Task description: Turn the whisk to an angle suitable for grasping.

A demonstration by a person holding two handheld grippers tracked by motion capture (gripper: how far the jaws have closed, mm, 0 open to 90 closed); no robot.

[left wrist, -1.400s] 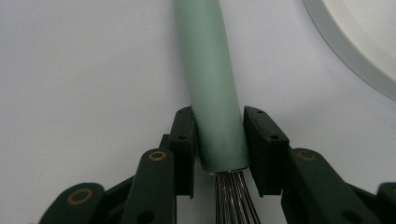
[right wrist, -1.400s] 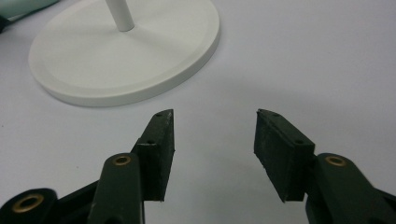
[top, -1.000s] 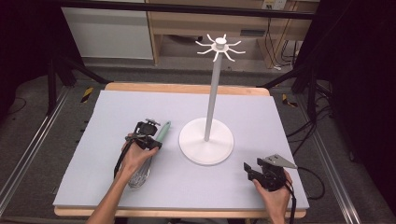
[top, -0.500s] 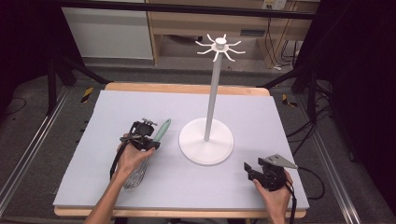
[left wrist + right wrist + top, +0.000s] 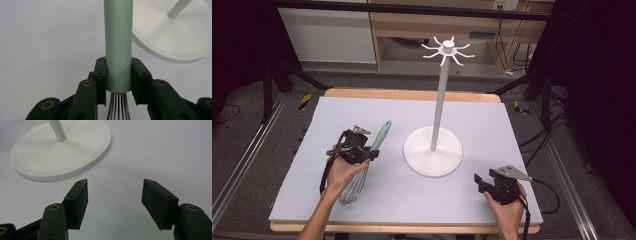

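A whisk with a pale green handle (image 5: 380, 135) (image 5: 118, 40) and a wire head (image 5: 352, 186) lies left of centre on the grey mat. My left gripper (image 5: 360, 148) (image 5: 118, 78) is shut on the handle's lower end, just above the wires. A white hanging stand (image 5: 433, 150) with a tall pole and hooked crown (image 5: 447, 50) rises at the mat's centre. Its round base (image 5: 61, 147) (image 5: 175, 35) is close to both grippers. My right gripper (image 5: 480, 181) (image 5: 115, 195) hovers near the front right, open, with nothing between its jaws.
The grey mat (image 5: 492, 120) covers a wooden table (image 5: 412, 94). Black frame legs and cables stand on the floor at both sides. Behind the table are a wooden shelf and a white cabinet (image 5: 327, 32).
The left gripper and the whisk have shifted slightly left and back, and the handle now tilts more upright. The right gripper has stayed in place.
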